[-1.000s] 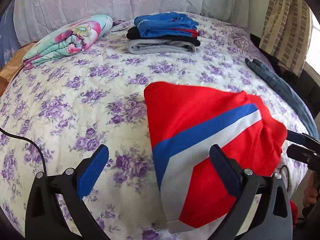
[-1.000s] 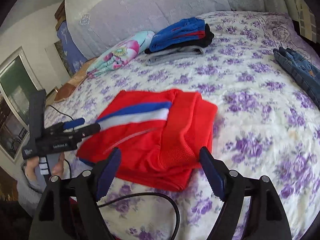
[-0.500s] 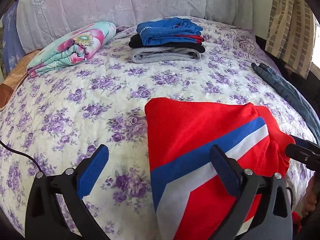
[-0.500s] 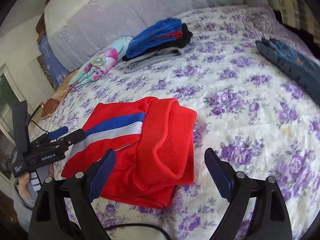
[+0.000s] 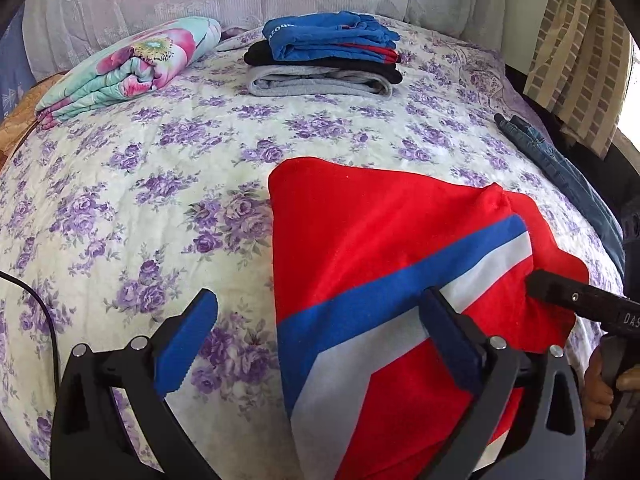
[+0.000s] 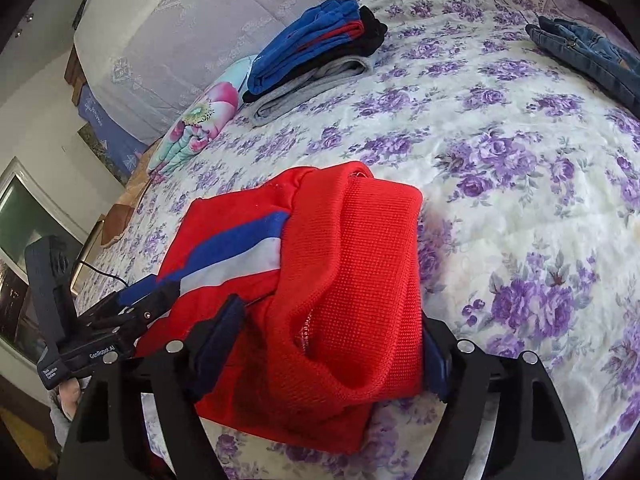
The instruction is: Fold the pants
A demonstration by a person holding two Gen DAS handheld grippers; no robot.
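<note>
floral bedspread (image 5: pixel 168 184), red pants (image 5: pixel 380 240) folded near its front edge. both views have closed in over the last second: right tool (image 6: pixel 320 344) now straddles the mesh fold, left tool (image 5: pixel 320 336) spread open over the stripe (neither clenched yet). next grab looks imminent.

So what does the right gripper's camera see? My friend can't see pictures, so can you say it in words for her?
The right gripper, open, straddles a bunched end of the red pants with a blue and white stripe, lying on a purple-flowered bedspread. The left gripper is at the pants' left edge. Farther back are a stack of folded clothes and jeans.
</note>
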